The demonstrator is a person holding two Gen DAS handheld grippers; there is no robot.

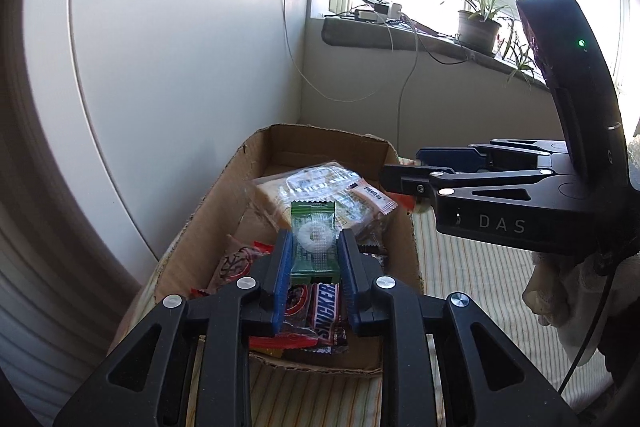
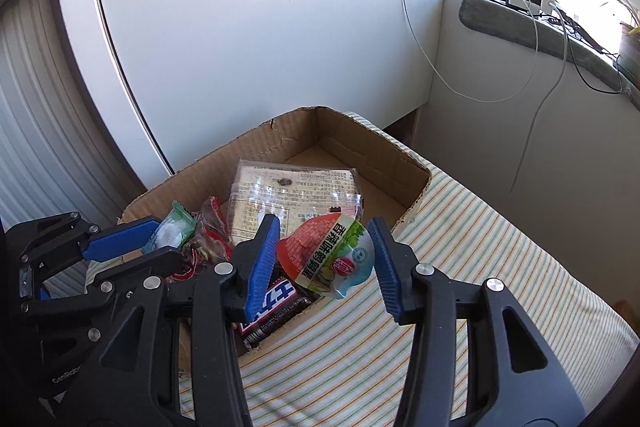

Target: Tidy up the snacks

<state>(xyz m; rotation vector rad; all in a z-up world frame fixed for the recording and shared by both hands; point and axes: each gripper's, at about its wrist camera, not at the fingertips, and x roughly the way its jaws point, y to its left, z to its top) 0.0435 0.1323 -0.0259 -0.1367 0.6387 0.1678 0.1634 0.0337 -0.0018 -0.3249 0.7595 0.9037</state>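
The left hand-held gripper [image 1: 314, 259] is clamped on a green candy pack [image 1: 313, 241], w/ both blue pads pressed to its sides. The pack hangs over the near part of the box [image 1: 188, 243], above a Snickers bar [image 1: 326, 311] and red wrappers [image 1: 280, 341].

The right hand-held gripper [image 2: 326, 259] has a round sealed cup [image 2: 328, 255] between its pads. The cup leans on the left pad; a gap shows at the right one, so the jaws stand apart w/o a firm grip. The cup sits over the box's near right rim, just beside the clear bread pack [image 2: 294, 195] inside.

The cardboard box is open-topped and rests on a striped cloth [image 2: 460, 267]; whether that is a bed or a table can't be told. A white panel [image 2: 260, 27] stands behind the box on the left. Far right, a windowsill [image 1: 404, 39] carries a potted plant [image 1: 480, 23], chargers [image 1: 380, 11] and cables.
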